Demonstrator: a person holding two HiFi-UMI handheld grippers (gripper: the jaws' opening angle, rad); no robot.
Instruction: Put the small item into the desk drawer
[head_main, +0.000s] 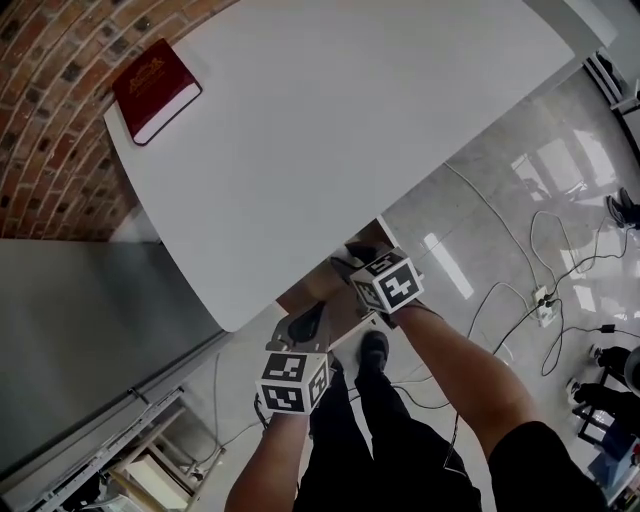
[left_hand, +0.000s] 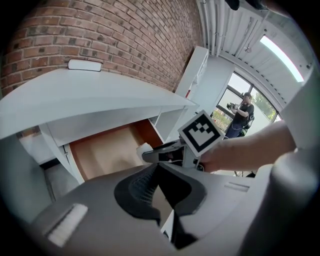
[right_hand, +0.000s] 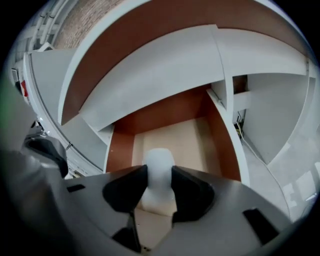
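The desk drawer (right_hand: 170, 131) stands pulled out under the white desk (head_main: 330, 120); its brown walls and pale floor show, and nothing lies in it. My right gripper (right_hand: 159, 186) is shut on the small white item (right_hand: 159, 172) and holds it over the drawer's front part. In the left gripper view the item (left_hand: 145, 148) sticks out of the right gripper (left_hand: 152, 154) just in front of the drawer (left_hand: 107, 150). My left gripper (left_hand: 157, 172) hangs nearer to me, below the desk edge; its jaws meet at the tips with nothing between them. In the head view both grippers (head_main: 305, 325) (head_main: 352, 262) sit at the desk's near corner.
A red book (head_main: 155, 90) lies at the desk's far left corner by the brick wall (head_main: 50, 120). Cables (head_main: 510, 300) and a power strip (head_main: 545, 306) lie on the glossy floor to the right. A person (left_hand: 243, 112) stands far off by a window.
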